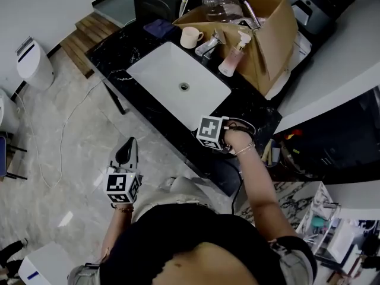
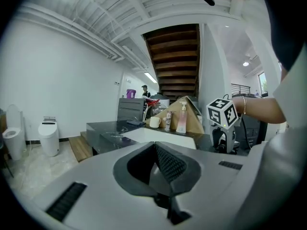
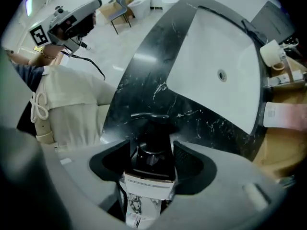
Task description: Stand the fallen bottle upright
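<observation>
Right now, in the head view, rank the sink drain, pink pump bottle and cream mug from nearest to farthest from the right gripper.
1. Sink drain, in the white basin just beyond the right gripper.
2. Pink pump bottle, behind the basin, beside the cardboard box.
3. Cream mug, at the basin's far corner, left of the faucet.

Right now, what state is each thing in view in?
Black-pump bottle: between the jaws of the right hand-held gripper; grip and pose unclear.
Left hand-held gripper: shut, empty.
Pink bottle: upright.
Cup: upright.
Sink: empty.
Cardboard box: open.
</observation>
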`<state>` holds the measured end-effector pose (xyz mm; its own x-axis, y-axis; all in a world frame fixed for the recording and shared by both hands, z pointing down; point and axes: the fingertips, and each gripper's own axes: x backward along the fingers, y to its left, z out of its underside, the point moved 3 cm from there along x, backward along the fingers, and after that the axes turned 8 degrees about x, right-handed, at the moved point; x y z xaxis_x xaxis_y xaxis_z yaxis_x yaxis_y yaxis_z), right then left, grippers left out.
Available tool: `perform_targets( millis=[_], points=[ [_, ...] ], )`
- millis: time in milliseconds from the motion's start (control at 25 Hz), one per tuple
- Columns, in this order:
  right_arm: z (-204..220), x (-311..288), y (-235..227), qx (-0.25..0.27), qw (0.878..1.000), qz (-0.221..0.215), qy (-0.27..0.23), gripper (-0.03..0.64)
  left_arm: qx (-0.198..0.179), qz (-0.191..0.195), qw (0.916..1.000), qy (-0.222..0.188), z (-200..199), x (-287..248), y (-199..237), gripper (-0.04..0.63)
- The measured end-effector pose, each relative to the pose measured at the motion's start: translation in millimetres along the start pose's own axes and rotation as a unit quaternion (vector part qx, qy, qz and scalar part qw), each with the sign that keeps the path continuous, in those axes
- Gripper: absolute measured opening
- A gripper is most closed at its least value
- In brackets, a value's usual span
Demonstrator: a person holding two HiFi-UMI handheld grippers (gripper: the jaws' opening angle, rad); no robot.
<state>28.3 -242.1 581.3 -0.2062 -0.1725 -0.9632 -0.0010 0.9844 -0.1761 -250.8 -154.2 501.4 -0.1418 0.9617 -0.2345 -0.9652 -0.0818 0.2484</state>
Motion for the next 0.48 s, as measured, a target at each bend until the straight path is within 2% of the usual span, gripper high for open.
perform_targets(
  millis=[80, 120, 240, 480],
  points=[
    [-2, -5, -5, -0.001, 1.0, -0.009, 0.022, 0.235, 0.003, -0.014, 0.9999, -0.006, -2, 5, 5, 0.003],
    [-3, -8, -5, 0.0, 0.999, -0.015, 0.03, 0.229, 0.007, -0.021, 0.9997, -0.006, -2, 7, 7, 0.003],
    [-3, -13, -3, 0.008, 0.999, -0.022, 0.046, 0.225, 0.016, -0.037, 0.9992, -0.001, 0, 12, 8, 0.003],
    [-5, -19, -2, 0.03, 0.998, -0.024, 0.05, 0.227, 0.024, -0.041, 0.9988, -0.005, 5, 9, -4, 0.003]
  ],
)
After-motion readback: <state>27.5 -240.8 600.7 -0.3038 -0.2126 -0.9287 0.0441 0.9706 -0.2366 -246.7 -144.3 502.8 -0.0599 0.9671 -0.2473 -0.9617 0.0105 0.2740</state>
